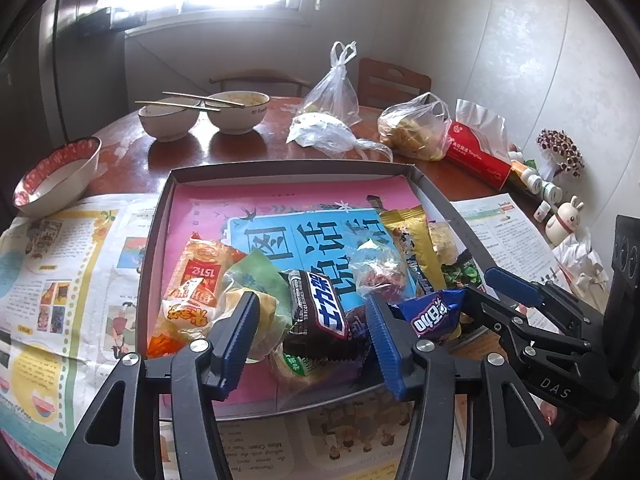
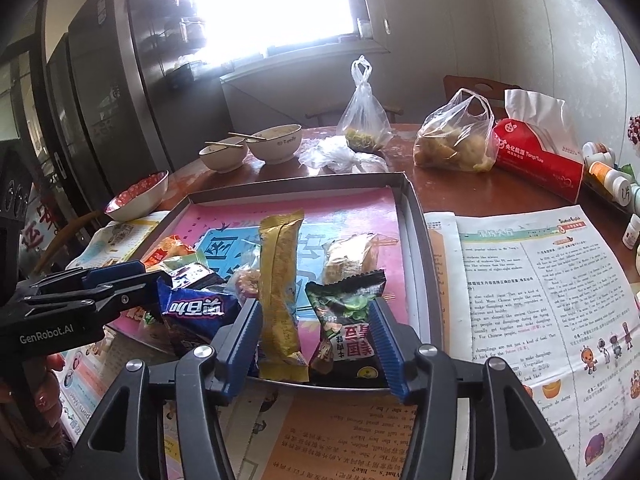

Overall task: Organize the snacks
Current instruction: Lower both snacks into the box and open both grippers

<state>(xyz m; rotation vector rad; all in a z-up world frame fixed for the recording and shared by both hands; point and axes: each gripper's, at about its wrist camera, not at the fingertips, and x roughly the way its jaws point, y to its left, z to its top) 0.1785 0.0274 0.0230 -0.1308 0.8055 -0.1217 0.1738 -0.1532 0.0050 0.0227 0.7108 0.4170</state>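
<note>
A shallow box (image 1: 288, 170) lined with pink paper sits on newspaper (image 2: 520, 280) on a wooden table (image 1: 248, 148). The snacks lie bunched at the box's near edge. The left gripper (image 1: 312, 340) stands partly open over the near edge; a brown bar (image 1: 316, 304) lies between its pads, not pressed. The right gripper (image 2: 316, 344) is likewise partly open at the near rim, with a gold packet (image 2: 280, 292) and a dark green packet (image 2: 348, 320) between its pads, neither clamped. A blue packet (image 2: 196, 312) lies between the two grippers.
</note>
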